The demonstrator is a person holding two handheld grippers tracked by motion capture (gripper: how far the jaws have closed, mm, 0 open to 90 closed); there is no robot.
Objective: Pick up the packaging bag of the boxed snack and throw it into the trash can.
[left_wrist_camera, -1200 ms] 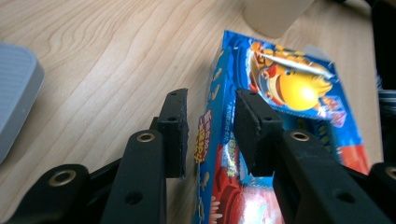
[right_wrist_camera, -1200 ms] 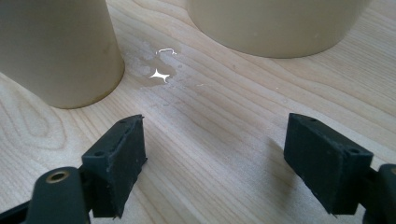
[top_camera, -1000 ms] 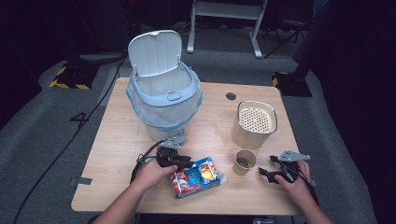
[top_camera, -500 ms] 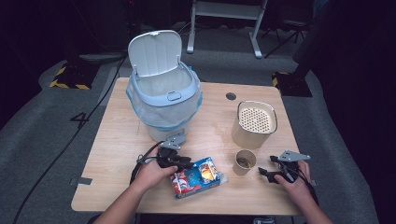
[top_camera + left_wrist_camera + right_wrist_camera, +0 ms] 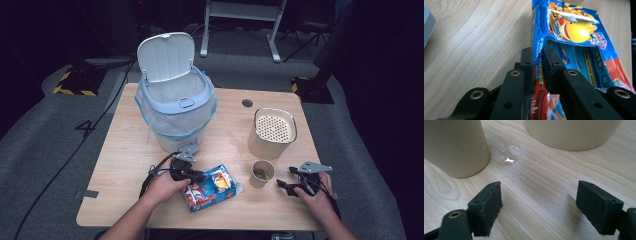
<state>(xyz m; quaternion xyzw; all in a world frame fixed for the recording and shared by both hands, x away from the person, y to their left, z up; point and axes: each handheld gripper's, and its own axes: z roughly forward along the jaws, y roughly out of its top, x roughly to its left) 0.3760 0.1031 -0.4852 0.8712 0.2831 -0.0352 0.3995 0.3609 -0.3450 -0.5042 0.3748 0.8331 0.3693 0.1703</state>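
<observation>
Pinching the snack box [image 5: 574, 47] edge, left tool [image 5: 537, 62] just closed; right tool [image 5: 539, 202] gapes.

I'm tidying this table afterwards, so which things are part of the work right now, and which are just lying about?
In the work:
- snack box, its edge pinched by the left claw, which has just been closing
- open bin, likely

Lying about:
- small cup
- perforated canister
- right claw, open, holding nothing
</observation>
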